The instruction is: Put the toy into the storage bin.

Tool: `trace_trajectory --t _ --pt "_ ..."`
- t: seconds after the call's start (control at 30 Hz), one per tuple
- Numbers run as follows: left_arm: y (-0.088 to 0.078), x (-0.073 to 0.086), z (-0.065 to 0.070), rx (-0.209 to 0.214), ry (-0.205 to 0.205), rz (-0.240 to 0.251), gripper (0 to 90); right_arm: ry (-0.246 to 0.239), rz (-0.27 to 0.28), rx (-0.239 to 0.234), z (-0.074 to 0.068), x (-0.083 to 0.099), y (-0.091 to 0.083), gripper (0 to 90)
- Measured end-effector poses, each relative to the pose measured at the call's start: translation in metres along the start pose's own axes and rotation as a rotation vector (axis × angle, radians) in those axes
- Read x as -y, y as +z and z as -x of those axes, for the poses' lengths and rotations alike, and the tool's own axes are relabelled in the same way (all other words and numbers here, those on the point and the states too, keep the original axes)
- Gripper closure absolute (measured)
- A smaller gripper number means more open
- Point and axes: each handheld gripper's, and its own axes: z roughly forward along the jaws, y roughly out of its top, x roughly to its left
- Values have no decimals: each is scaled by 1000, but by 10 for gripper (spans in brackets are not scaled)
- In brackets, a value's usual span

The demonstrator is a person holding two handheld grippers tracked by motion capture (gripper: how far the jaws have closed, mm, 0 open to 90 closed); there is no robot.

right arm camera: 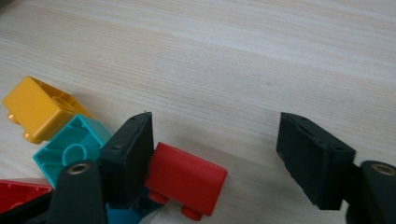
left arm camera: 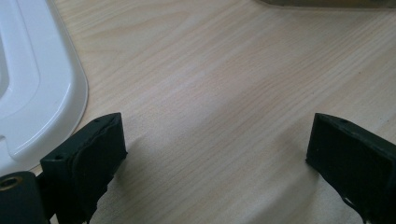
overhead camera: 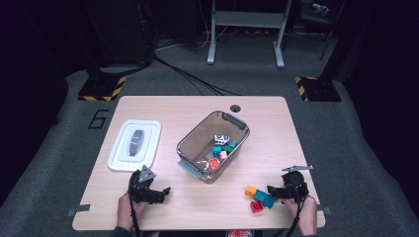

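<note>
Wooden table under a fixed overhead camera, with two hand-held grippers entering from the near edge.

Right gripper low at the near right of the table, jaws pointing toward a small cluster of toy bricks. In the right gripper view, jaws partly apart, not pressing on anything. Small red brick lying on its side between the jaws, studs toward the camera, touching or just beside the left-hand jaw and well clear of the other. Same red piece not told apart in the high view. Teal brick lying hollow side up just outside that jaw, seen in the high view as the teal block right at the gripper tip. Yellow brick beyond it, touching the teal one; in the high view. Second red brick nearest the table edge, also at the lower left corner of the right gripper view.

Left gripper at the near left of the table, jaws wide apart over bare wood in the left gripper view, holding nothing. White lid flat on the table just beside its left-hand jaw; in the high view.

Clear brownish bin at mid-table, set diagonally, with several coloured toy pieces inside, well apart from both grippers.
</note>
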Motion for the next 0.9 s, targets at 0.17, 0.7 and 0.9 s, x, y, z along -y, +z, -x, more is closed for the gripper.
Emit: trace_trajectory --t 0.17,0.7,0.9 --pt "0 0 0 0 -2 0 45 5 -1 8 4 3 -3 405" --pt "0 0 0 0 -1 -1 45 14 22 22 9 14 -8 576" --pt "0 0 0 0 -1 0 45 19 37 31 7 11 -8 581"
